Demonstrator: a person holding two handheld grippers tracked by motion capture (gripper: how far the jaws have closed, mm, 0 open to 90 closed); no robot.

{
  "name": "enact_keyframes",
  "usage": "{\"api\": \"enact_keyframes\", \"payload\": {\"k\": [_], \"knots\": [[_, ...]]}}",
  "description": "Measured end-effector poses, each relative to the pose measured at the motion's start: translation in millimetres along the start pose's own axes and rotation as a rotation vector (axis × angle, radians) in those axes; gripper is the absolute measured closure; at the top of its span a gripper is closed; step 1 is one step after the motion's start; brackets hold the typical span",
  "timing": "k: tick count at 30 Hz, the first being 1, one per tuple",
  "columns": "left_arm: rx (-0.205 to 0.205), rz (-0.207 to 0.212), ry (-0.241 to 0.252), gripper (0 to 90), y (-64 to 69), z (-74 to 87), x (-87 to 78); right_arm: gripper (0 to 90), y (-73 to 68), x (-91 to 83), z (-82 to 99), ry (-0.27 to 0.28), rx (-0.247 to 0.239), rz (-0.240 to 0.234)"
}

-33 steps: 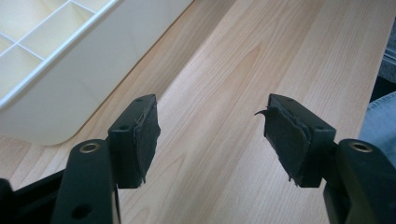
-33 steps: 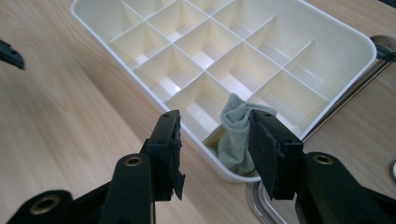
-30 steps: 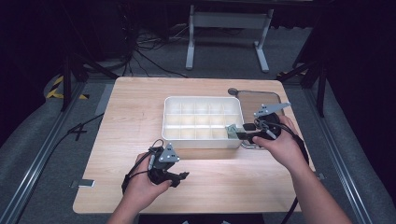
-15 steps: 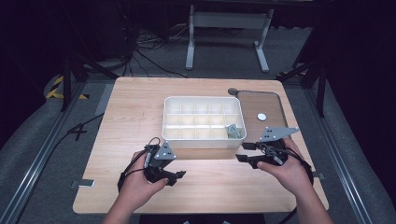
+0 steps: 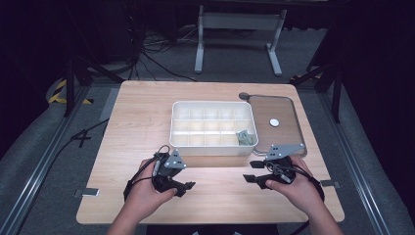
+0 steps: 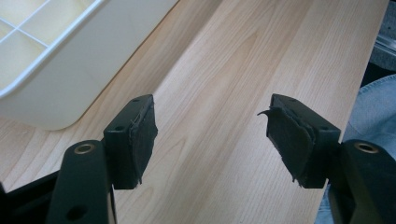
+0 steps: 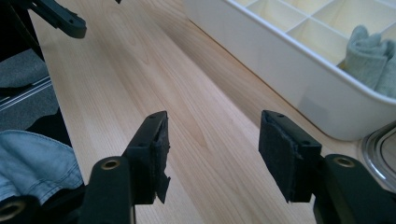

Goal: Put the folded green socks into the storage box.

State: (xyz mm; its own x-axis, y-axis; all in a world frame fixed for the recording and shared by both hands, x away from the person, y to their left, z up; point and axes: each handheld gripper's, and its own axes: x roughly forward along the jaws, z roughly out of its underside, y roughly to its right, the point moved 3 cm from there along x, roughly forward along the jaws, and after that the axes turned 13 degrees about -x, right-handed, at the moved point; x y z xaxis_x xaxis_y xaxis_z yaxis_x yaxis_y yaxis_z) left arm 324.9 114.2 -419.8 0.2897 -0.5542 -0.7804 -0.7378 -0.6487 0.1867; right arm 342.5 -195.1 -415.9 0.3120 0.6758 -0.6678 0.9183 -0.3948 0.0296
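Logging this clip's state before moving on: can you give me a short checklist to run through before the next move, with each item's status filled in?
1. Small grey-green folded cloth sits inside a front right compartment of the white plastic divided box: ok.
2. Right gripper open, nothing between its pads; jaws have just been opening: ok.
3. Left gripper open and holding nothing: ok.
4. Both grippers over bare light wooden table, apart from the box: ok.
5. Small white round disc lies on the metal-rimmed brown tray, unobstructed: ok.
6. Other compartments' contents: cannot tell.
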Motion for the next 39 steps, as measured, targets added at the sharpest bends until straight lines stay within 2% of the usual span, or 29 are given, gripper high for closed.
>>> {"api": "enact_keyframes", "payload": {"k": [3, 11, 12, 17, 20, 27, 30, 33, 35, 39], "knots": [[-0.001, 0.005, -0.006, 33.5, 0.1, 0.9, 1.0, 43.8, -1.3, 5.5, 6.4, -0.012, -0.003, -0.001], [0.008, 0.011, -0.025, 31.3, -2.5, 3.7, 7.1, 43.8, -4.2, 19.2, 21.0, -0.005, -0.025, 0.007], [0.024, 0.013, -0.038, 30.1, -3.0, 4.7, 9.2, 43.8, -5.2, 21.3, 23.0, -0.006, -0.026, 0.004], [0.049, 0.008, -0.078, 28.6, -4.0, 7.4, 16.4, 43.8, -12.2, 35.0, 32.4, -0.025, -0.037, 0.007], [0.051, 0.017, -0.086, 28.5, -3.7, 8.1, 18.6, 43.7, -16.9, 41.9, 36.6, -0.035, -0.043, -0.003], [0.053, 0.022, -0.114, 27.7, -5.1, 10.8, 24.7, 43.6, -27.9, 54.6, 43.8, -0.057, -0.075, 0.01], [0.048, 0.022, -0.128, 27.2, -5.8, 12.6, 27.4, 42.7, -35.2, 60.4, 45.6, -0.047, -0.107, 0.02], [0.04, 0.027, -0.131, 26.5, -6.7, 14.6, 30.5, 42.0, -37.4, 63.4, 46.9, -0.046, -0.13, 0.034], [0.032, 0.026, -0.15, 25.9, -7.6, 16.7, 31.8, 41.4, -37.5, 64.8, 47.7, -0.048, -0.136, 0.046], [0.046, 0.022, -0.173, 24.4, -8.8, 18.3, 36.5, 40.7, -37.4, 64.4, 48.0, -0.039, -0.138, 0.053]]}}
